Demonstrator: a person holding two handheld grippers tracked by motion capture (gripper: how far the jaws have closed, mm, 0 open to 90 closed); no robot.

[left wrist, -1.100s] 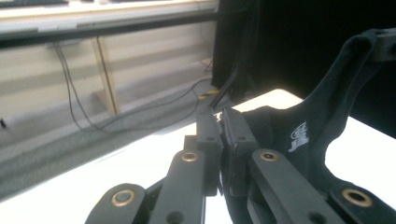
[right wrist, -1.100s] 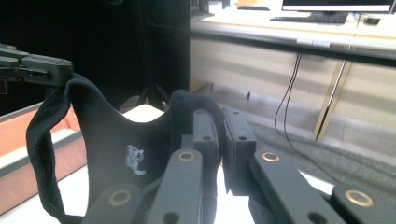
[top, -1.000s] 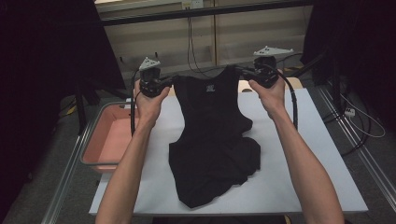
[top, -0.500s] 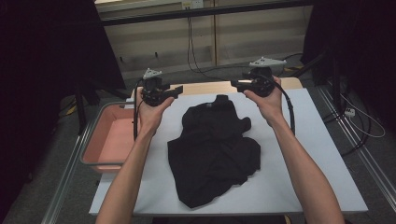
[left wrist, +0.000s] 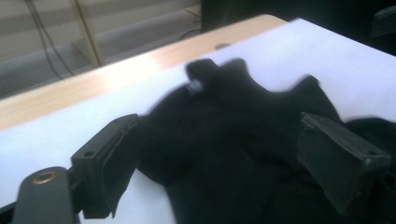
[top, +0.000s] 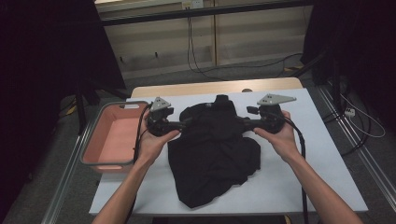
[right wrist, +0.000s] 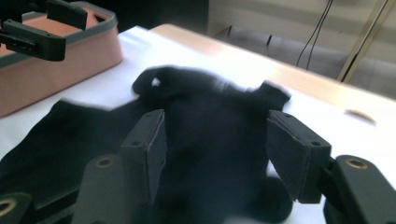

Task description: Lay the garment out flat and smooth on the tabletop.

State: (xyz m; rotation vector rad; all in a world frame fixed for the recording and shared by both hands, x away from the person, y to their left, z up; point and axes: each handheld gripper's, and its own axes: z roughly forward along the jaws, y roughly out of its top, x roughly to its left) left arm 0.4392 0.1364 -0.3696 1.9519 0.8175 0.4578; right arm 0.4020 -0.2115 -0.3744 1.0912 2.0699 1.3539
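High view: black garment lies crumpled mid-table on the white cover, clear of every edge, bare cover all round it. Left gripper and right gripper flank its top, jaws just opened, apart, cloth between them ungripped. Pink bin at table's left edge.

nothing readable anywhere here, no words, brands or numbers. the black garment has a tiny pale tag at its neck (way too small and blurry to make out).
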